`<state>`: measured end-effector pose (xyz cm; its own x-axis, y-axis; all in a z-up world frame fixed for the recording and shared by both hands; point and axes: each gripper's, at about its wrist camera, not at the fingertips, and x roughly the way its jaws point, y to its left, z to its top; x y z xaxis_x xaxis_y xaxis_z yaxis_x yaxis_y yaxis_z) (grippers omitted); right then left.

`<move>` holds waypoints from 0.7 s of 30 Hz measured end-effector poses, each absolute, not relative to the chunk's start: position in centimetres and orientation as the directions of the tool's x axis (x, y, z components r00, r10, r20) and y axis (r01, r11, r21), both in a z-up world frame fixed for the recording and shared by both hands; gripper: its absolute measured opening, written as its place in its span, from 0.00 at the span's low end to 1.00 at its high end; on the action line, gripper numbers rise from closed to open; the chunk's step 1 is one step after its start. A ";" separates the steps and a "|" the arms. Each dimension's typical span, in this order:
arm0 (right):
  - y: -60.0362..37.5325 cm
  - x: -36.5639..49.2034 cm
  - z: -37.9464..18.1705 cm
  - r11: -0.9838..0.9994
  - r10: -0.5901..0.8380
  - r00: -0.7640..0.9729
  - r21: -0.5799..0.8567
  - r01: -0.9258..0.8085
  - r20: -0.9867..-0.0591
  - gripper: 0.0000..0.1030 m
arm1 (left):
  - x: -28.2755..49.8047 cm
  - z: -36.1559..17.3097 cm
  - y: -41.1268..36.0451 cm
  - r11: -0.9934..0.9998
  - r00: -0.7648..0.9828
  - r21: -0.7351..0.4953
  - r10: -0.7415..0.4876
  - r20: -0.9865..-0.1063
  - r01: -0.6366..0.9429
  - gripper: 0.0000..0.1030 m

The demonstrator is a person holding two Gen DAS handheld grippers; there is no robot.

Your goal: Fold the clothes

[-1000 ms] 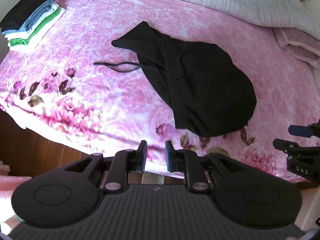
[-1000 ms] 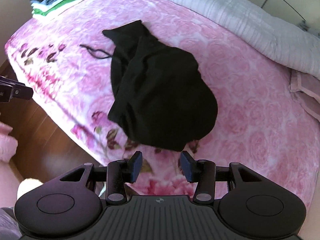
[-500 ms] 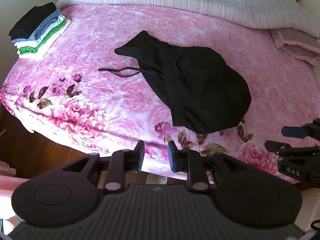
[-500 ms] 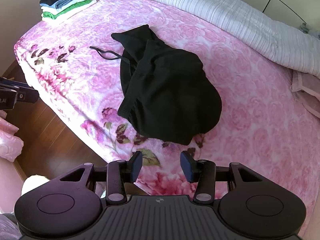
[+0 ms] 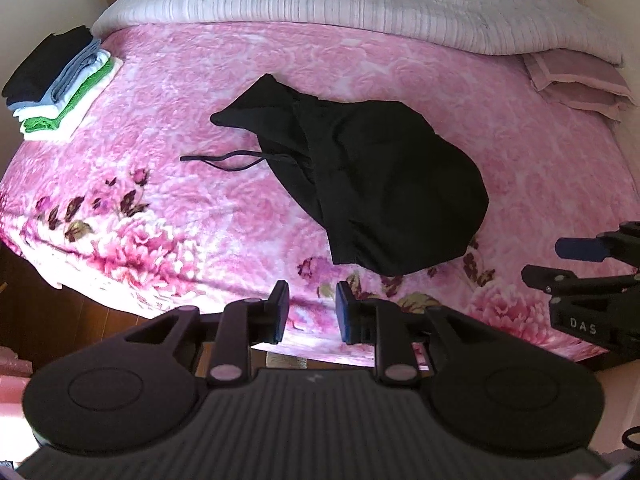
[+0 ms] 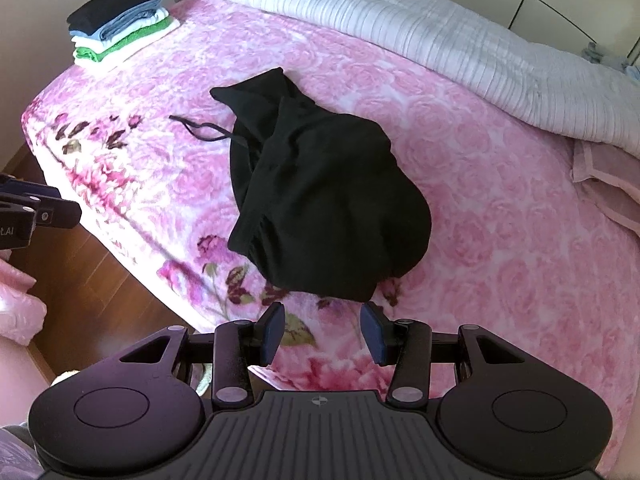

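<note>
A black garment (image 5: 376, 188) lies crumpled on the pink floral bedspread (image 5: 192, 208), with a thin drawstring (image 5: 228, 160) trailing to its left. It also shows in the right wrist view (image 6: 324, 208). My left gripper (image 5: 309, 312) is open and empty, over the bed's near edge, short of the garment. My right gripper (image 6: 323, 334) is open and empty, just in front of the garment's near hem. The right gripper also shows at the right edge of the left wrist view (image 5: 576, 264), and the left gripper at the left edge of the right wrist view (image 6: 44, 208).
A stack of folded clothes (image 5: 60, 84) sits at the bed's far left corner, also in the right wrist view (image 6: 120, 24). A white quilt (image 5: 360, 4) lies along the far side. A folded pink cloth (image 5: 576, 84) is at the right. Wooden floor (image 6: 92, 280) lies below the bed edge.
Both grippers have pulled back and up from the bed, so more of the bed shows. The left gripper's jaws have opened a little wider. The garment has not moved.
</note>
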<state>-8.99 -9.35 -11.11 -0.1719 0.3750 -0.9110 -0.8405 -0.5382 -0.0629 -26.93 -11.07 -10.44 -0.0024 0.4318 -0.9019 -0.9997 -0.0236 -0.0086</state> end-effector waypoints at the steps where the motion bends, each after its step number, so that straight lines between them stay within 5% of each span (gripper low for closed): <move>1: -9.1 -9.1 -11.2 -0.535 0.374 -0.173 -0.060 -0.843 -0.911 0.44 | -27.2 -10.6 -10.8 -0.022 0.006 -0.017 0.429 -0.903 -1.000 0.20; 12: -5.4 -11.5 -12.9 -0.532 0.406 -0.228 -0.026 -0.846 -0.885 0.44 | -34.6 -15.9 -5.9 -0.078 0.121 -0.158 0.349 -0.929 -0.984 0.20; 21: -2.8 -18.6 -20.8 -0.659 0.296 -0.200 -0.048 -0.751 -0.934 0.44 | -41.4 -22.4 0.2 -0.021 0.216 -0.229 0.250 -0.944 -0.973 0.20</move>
<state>-18.61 -2.77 -20.79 -0.2002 0.2959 -0.9340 -0.7510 -0.6586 -0.0476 -41.44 0.19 -22.37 0.2164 0.2496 -0.9439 -0.9732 -0.0214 -0.2288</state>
